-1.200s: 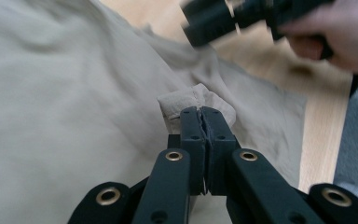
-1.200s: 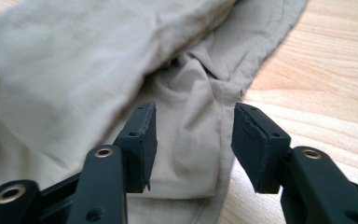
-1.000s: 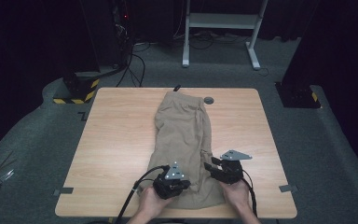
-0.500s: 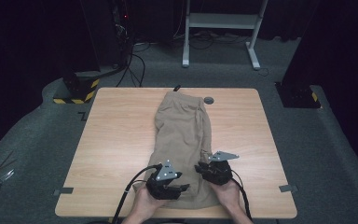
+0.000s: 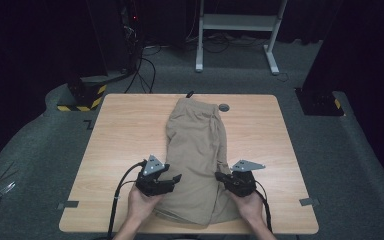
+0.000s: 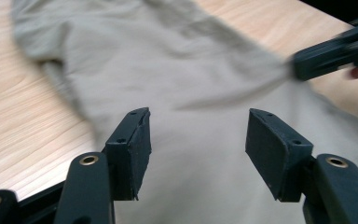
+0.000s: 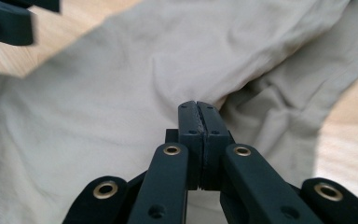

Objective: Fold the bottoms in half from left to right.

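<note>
Two grippers work at the near end of the table. The left gripper (image 5: 174,178) has its jaws spread wide with nothing between them, and in the left gripper view (image 6: 196,135) they hang just over the tan cloth. The right gripper (image 5: 219,177) has its jaws pressed flat together; in the right gripper view (image 7: 198,116) the tips meet at a raised fold of fabric, though I cannot tell whether any cloth is pinched between them. Each gripper sits in one of the person's hands, at either side of the near hem. The khaki trousers (image 5: 196,150) lie folded lengthwise down the middle of the wooden table (image 5: 120,135), waistband at the far edge. A small dark round disc (image 5: 223,107) lies just beside the waistband.
</note>
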Tool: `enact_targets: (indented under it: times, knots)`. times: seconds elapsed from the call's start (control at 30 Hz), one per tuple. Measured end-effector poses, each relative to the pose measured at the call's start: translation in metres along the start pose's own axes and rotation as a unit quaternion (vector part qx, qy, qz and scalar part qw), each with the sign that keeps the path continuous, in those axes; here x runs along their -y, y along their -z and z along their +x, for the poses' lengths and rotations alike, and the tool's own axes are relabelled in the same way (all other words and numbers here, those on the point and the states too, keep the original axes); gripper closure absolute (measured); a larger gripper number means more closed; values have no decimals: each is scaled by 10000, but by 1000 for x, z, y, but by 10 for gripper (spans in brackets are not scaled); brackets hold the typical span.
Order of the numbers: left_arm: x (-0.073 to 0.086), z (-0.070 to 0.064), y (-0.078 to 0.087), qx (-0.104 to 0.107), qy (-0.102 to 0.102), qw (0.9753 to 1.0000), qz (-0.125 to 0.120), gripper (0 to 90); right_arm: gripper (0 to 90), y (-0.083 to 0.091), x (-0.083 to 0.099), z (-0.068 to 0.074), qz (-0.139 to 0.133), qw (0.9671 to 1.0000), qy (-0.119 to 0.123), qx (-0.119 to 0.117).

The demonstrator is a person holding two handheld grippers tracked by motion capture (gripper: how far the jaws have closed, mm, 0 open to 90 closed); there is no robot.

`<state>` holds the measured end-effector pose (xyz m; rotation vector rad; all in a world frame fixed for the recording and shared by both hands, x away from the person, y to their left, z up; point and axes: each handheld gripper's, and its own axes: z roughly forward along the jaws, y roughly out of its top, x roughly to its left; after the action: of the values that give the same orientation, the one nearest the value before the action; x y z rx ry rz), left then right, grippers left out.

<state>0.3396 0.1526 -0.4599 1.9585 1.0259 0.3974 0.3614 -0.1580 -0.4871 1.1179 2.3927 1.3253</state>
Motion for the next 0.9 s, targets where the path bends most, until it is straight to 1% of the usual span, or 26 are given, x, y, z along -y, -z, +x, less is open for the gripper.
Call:
enact_targets:
  times: [0.07, 0.1, 0.13, 0.27, 0.3, 0.4, 0.43, 0.47, 0.5, 0.53, 0.6, 0.63, 0.67, 0.7, 0.73, 0.77, 0.8, 0.83, 0.87, 0.9]
  knots:
    - [3, 8, -3, -56, 131, 9999, 71, 404, 894, 8, -6, -1, -122, 9999, 24, 30]
    - [4, 10, -4, -71, 157, 9998, 110, 404, 893, 13, -10, -2, -205, 9998, 59, 55]
    - [6, 13, -6, -64, 215, 9996, 152, 404, 893, 17, -13, -2, -232, 9997, 52, 67]
    - [12, 17, -13, -58, 327, 9990, 311, 399, 894, 29, -21, -9, -305, 9993, 56, 184]
    - [15, 17, -15, -62, 321, 9988, 367, 399, 894, 31, -21, -12, -305, 9993, 52, 229]
    - [21, 15, -19, -25, 331, 9984, 455, 399, 894, 34, -16, -24, -183, 9990, -78, 403]
    - [23, 13, -21, -16, 325, 9983, 476, 398, 894, 34, -13, -29, -110, 9989, -160, 430]
    - [25, 12, -21, 6, 330, 9983, 489, 398, 895, 32, -9, -35, 4, 9984, -229, 513]
    - [25, 12, -21, 6, 330, 9983, 489, 399, 895, 32, -9, -35, 4, 9984, -229, 513]
    - [28, 9, -24, 23, 285, 9982, 536, 399, 894, 27, -1, -42, 204, 9973, -261, 650]
    - [32, 5, -26, 31, 264, 9978, 601, 398, 892, 22, 5, -45, 353, 9965, -313, 695]
    - [34, 3, -27, 22, 210, 9976, 655, 399, 879, 20, 8, -46, 416, 9961, -331, 710]
    - [36, 1, -28, -5, 152, 9974, 709, 402, 847, 18, 11, -47, 461, 9957, -356, 715]
    - [39, -1, -29, -46, 62, 9970, 770, 410, 783, 18, 13, -47, 435, 9958, -392, 702]
    - [39, -1, -29, -46, 62, 9970, 770, 442, 686, 18, 15, -46, 339, 9957, -478, 716]
    - [43, -3, -27, -52, 5, 9972, 751, 469, 638, 19, 16, -45, 259, 9955, -537, 732]
    - [43, -3, -27, -52, 5, 9972, 751, 481, 638, 19, 16, -45, 259, 9955, -537, 732]
    - [44, -2, -25, -99, 74, 9977, 673, 506, 560, 19, 18, -43, 145, 9952, -577, 781]
    - [44, -2, -25, -99, 74, 9977, 673, 538, 560, 19, 18, -43, 145, 9952, -577, 781]
    - [44, 2, -24, -67, 191, 9978, 631, 582, 606, 16, 19, -41, 250, 9953, -541, 764]
